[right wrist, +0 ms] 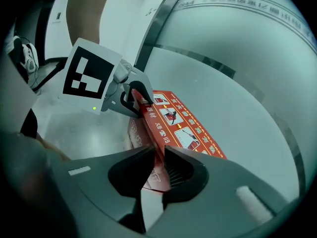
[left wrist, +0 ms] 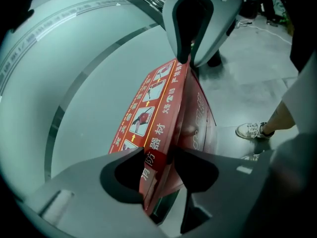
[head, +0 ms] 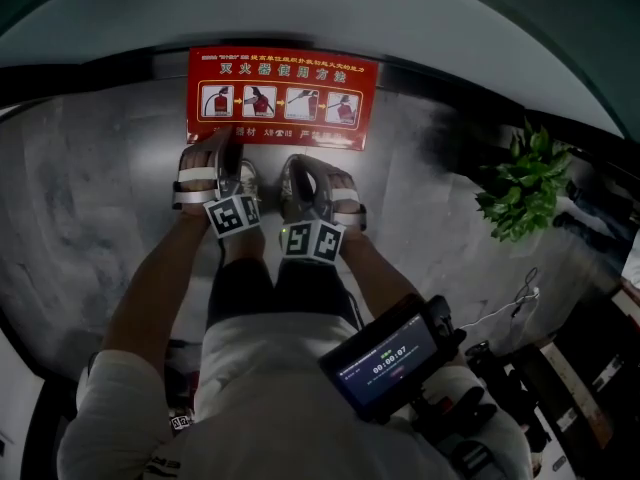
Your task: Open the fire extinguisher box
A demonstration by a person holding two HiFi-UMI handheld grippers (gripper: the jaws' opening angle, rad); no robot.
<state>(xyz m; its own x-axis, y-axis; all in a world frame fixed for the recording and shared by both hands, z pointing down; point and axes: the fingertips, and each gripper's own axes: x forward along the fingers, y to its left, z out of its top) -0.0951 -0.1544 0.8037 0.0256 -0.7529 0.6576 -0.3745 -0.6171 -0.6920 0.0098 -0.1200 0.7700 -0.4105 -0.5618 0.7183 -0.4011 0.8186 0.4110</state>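
Note:
The red fire extinguisher box (head: 282,96) stands against the wall, with picture instructions on its lid (left wrist: 148,115). Both grippers are at the lid's front edge. My left gripper (head: 232,168) holds its jaws wide around that edge (left wrist: 159,162); one jaw lies on the lid's top, and a thin dark gap shows at the other. My right gripper (head: 303,181) is shut tight on the lid's front lip (right wrist: 158,157). The right gripper (left wrist: 190,58) also shows in the left gripper view and the left gripper (right wrist: 136,100) in the right one. The box's darker red front (left wrist: 200,125) hangs below the lid.
A potted plant (head: 525,183) stands to the right on the grey stone floor (head: 90,218). White cables (head: 520,298) and dark gear lie at the lower right. A small screen (head: 385,363) hangs at my chest. A foot in a white sneaker (left wrist: 255,130) stands near the box.

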